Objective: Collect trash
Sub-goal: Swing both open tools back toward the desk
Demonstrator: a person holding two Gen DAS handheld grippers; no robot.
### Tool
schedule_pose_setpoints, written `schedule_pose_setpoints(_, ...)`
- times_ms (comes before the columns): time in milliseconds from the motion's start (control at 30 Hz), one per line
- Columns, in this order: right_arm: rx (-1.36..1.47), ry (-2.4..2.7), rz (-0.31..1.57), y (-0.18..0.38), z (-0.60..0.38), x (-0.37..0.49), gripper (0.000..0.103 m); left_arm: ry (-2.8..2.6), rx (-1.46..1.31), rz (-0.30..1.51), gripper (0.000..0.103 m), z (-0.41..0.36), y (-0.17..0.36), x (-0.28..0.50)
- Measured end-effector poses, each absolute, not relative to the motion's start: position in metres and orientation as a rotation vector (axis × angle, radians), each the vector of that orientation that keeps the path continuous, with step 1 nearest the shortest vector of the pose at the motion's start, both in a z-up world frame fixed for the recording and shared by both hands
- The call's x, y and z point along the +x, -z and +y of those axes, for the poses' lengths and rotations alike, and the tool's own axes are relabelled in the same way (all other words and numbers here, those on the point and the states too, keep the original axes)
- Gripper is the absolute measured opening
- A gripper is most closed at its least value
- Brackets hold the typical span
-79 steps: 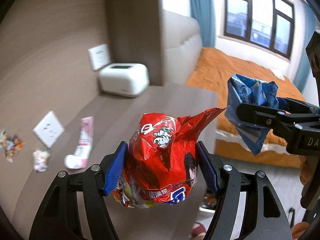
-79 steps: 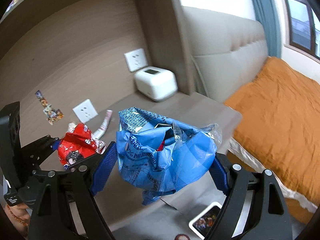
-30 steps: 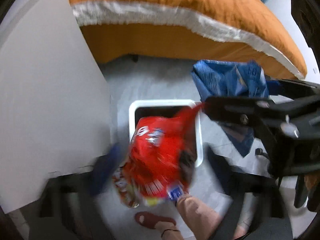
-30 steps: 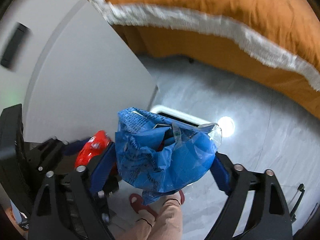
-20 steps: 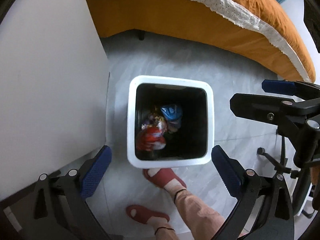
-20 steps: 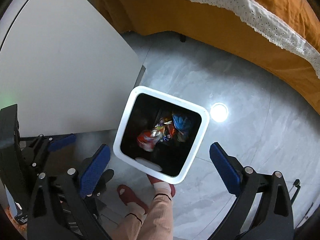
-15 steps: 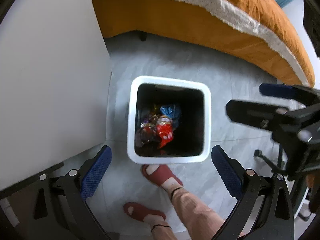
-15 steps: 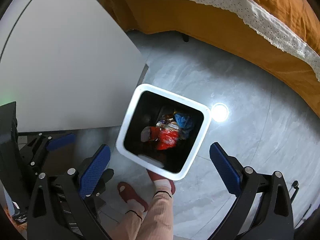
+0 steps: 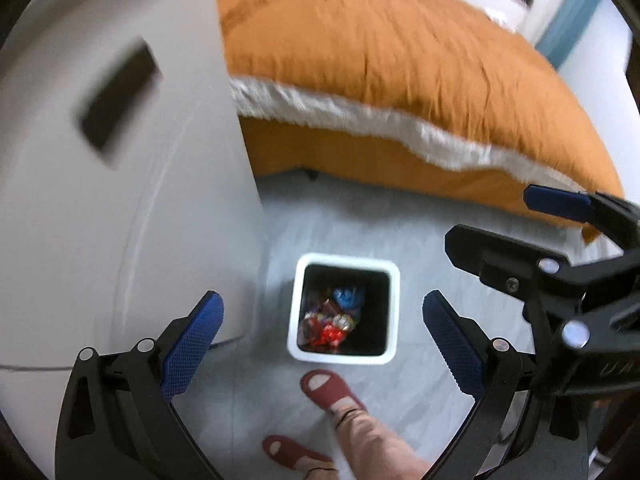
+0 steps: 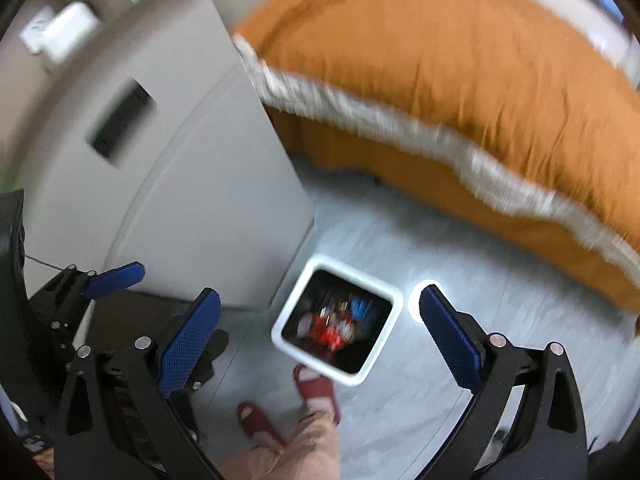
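Both your grippers, left (image 9: 322,328) and right (image 10: 320,326), hang spread wide and empty above the bin (image 9: 394,304) (wrappers (image 9: 334,314) lie inside), so lift clear and head for whatever trash remains.

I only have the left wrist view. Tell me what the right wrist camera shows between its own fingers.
Observer: The right gripper is open and holds nothing. The trash bin shows between its fingers.
Operator: Report anything on the floor by that bin.
Observer: A bright glare spot lies beside the bin's rim, partly behind one finger.
Operator: Check the top of the nightstand.
Observer: A blurred white box sits on top of the nightstand.
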State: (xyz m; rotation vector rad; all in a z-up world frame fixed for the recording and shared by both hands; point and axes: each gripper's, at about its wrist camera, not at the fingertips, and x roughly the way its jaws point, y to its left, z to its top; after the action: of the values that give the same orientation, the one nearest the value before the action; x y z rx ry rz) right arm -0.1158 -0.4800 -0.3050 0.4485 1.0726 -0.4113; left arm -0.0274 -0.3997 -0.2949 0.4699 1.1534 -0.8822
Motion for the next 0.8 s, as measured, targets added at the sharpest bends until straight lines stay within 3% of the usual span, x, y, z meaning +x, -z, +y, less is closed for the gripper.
schedule_pose_setpoints(467,0.281,0.358,0.69,0.128,-0.433,-0.1,0.099,0.777,0.231,0.893,0.098,-0.316,0.11,-0.014)
schedule_pose_setpoints(800,0.147,0.14,0.603,0.086,-0.353,-0.041,0.099,0.573,0.189,0.725,0.098,-0.219,0.062,0.021)
